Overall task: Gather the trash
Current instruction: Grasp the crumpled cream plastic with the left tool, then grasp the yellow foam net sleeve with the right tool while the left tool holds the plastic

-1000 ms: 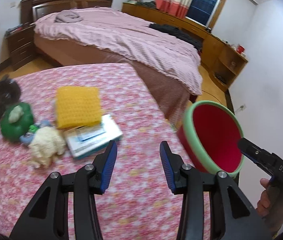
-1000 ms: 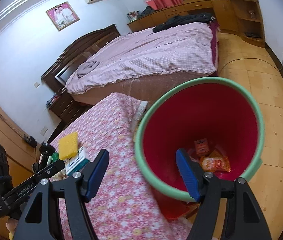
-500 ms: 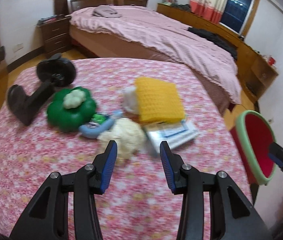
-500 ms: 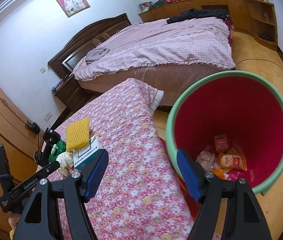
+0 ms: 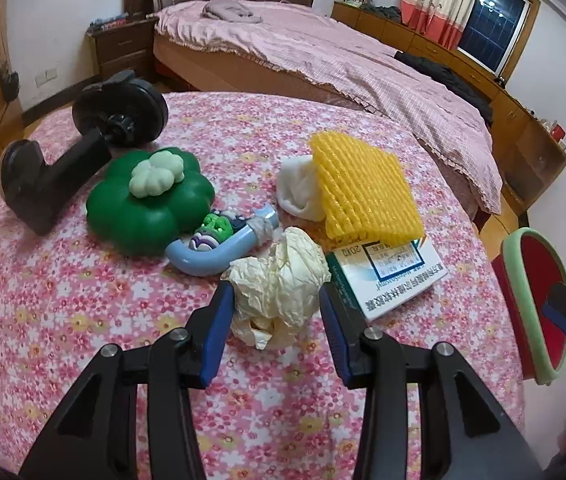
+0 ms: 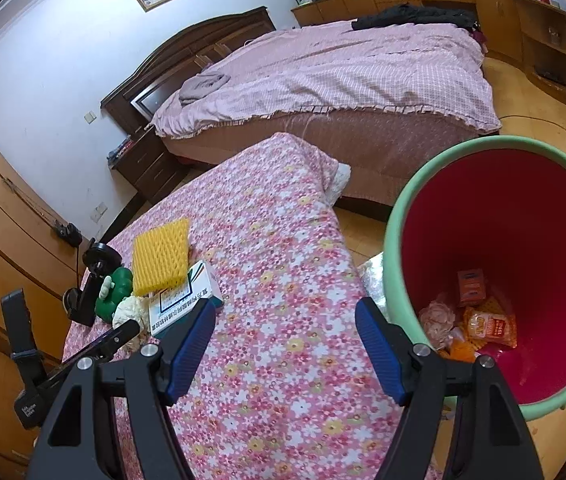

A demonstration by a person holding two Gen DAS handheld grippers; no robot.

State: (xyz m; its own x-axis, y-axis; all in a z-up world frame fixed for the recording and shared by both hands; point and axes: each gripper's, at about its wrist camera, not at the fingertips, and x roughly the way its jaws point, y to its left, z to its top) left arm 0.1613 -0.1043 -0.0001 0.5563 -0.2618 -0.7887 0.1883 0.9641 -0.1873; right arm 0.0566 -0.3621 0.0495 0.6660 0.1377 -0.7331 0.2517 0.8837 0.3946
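Crumpled paper wad (image 5: 279, 280) (cream), ridged yellow foam (image 5: 363, 192)

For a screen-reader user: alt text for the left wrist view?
The left gripper straddles a crumpled paper ball on a pink floral cloth, jaws open around it. Beyond lie a green toy, yellow foam netting and a box.

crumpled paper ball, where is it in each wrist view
Left wrist: the crumpled paper ball lies low at centre, between the left gripper's open fingers.
Right wrist: small at the left edge, beside the green toy.
Shared landmark: the yellow foam net lying on the white box.
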